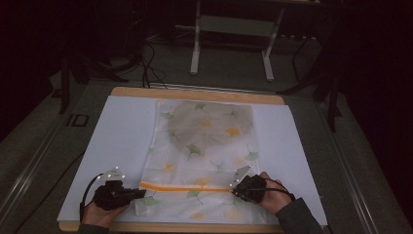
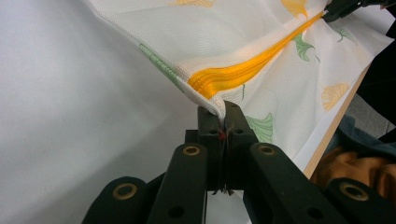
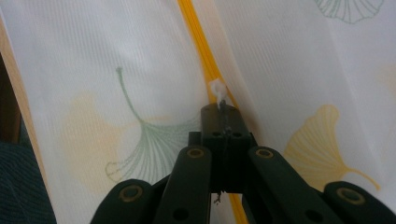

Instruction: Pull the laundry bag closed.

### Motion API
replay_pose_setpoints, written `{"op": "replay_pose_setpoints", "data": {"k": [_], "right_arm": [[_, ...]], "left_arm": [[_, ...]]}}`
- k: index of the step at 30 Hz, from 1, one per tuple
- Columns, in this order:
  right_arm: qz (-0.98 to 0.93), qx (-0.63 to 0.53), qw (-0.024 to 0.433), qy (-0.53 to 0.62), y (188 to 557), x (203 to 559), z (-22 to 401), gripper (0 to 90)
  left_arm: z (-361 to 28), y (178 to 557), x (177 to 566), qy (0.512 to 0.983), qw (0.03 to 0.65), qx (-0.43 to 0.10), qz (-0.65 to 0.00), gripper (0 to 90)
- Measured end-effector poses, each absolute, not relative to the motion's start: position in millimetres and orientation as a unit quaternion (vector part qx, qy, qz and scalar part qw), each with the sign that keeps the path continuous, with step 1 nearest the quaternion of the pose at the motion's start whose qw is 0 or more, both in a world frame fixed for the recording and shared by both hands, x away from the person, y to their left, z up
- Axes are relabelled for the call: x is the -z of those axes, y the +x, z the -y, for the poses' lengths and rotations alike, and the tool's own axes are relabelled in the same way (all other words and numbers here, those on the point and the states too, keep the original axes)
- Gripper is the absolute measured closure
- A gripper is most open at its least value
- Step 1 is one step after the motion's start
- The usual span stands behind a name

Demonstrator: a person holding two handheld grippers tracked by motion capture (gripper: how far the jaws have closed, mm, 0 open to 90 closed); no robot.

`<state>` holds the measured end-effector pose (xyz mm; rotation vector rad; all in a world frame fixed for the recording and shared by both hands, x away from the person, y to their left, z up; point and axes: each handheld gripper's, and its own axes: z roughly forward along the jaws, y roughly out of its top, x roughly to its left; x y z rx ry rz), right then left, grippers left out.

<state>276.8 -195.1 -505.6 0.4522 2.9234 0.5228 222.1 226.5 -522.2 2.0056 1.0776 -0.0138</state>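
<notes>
A white cloth printed with green and yellow ginkgo leaves lies spread on the white board, with an orange stripe across its near part. My left gripper is shut on the cloth's left edge at the stripe's end. My right gripper is shut on the stripe's right end. In the left gripper view the cloth rises from the jaws and the stripe runs taut toward the other gripper. In the right gripper view the cloth spreads to both sides of the jaws.
The white board sits on a wooden table whose edge shows at the far side. A white metal stand and cables are on the floor behind. The person's sleeve comes in at the bottom right.
</notes>
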Motion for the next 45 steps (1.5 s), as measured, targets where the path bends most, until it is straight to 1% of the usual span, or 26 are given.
{"op": "replay_pose_setpoints", "data": {"k": [11,34,45], "right_arm": [[-0.972,-0.159,0.071,0.157,275.9,503.6,204.3,90.0],[-0.969,-0.144,0.08,0.185,270.6,498.8,236.1,90.0],[-0.966,-0.139,0.076,0.203,269.3,495.7,256.8,90.0]], "left_arm": [[-227.6,221.8,522.2,0.8,0.418,0.005,-0.43,88.6],[-227.9,222.2,524.1,0.799,0.416,0.007,-0.434,88.5],[-228.5,222.4,525.1,0.8,0.414,0.009,-0.435,88.5]]}}
